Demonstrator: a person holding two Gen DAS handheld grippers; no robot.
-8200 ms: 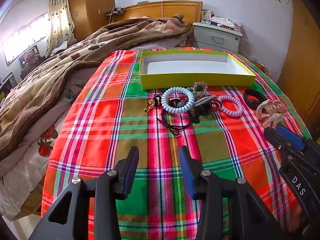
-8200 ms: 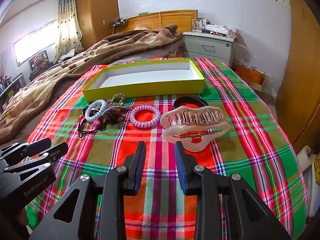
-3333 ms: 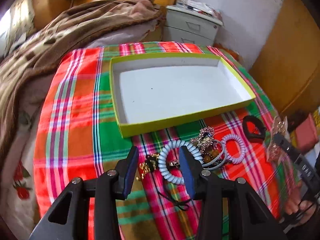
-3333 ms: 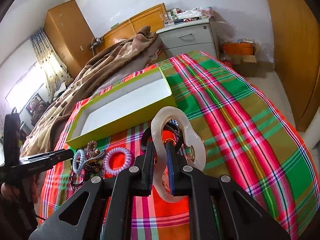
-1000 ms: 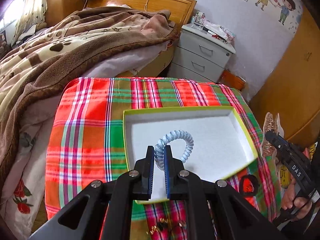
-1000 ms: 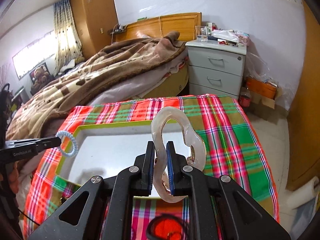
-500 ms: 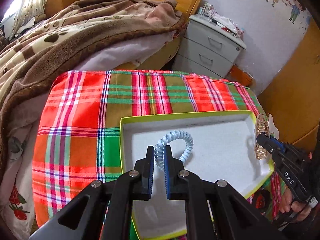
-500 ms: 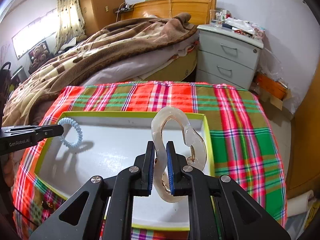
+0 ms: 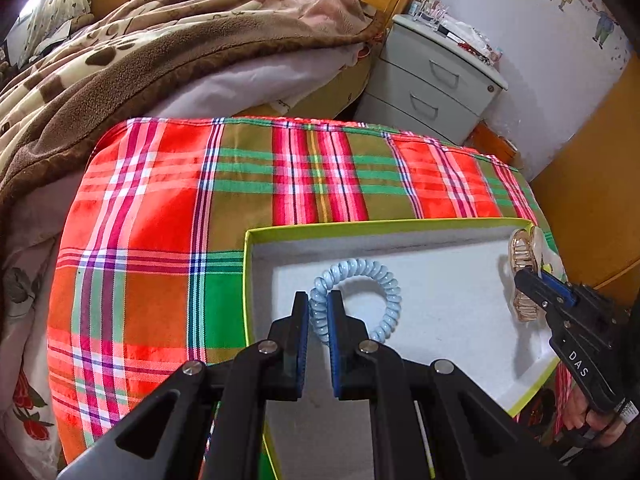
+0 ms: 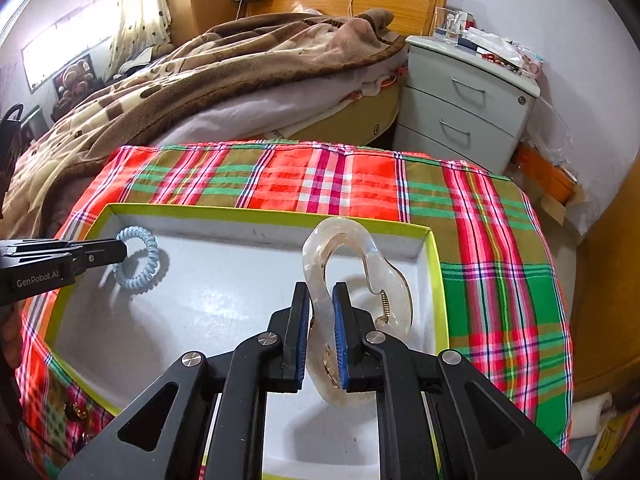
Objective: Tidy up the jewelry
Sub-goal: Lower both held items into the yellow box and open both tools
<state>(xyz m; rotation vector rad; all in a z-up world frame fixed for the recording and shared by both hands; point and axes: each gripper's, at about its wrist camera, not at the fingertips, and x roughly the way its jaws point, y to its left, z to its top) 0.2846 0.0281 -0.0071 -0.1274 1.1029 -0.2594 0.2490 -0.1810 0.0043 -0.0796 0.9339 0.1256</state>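
Observation:
My left gripper is shut on a pale blue spiral hair tie and holds it low over the far left part of the yellow-green box with a white floor. It also shows in the right wrist view with the hair tie. My right gripper is shut on a large translucent pink hair claw over the box's right side. In the left wrist view the right gripper and the claw are at the right.
The box lies on a red and green plaid cloth. A brown blanket covers the bed behind. A grey nightstand stands at the back right. Small gold pieces lie on the cloth in front of the box's left corner.
Both grippers have moved forward and lower over the box. The hair tie and the claw now hang close to the white floor.

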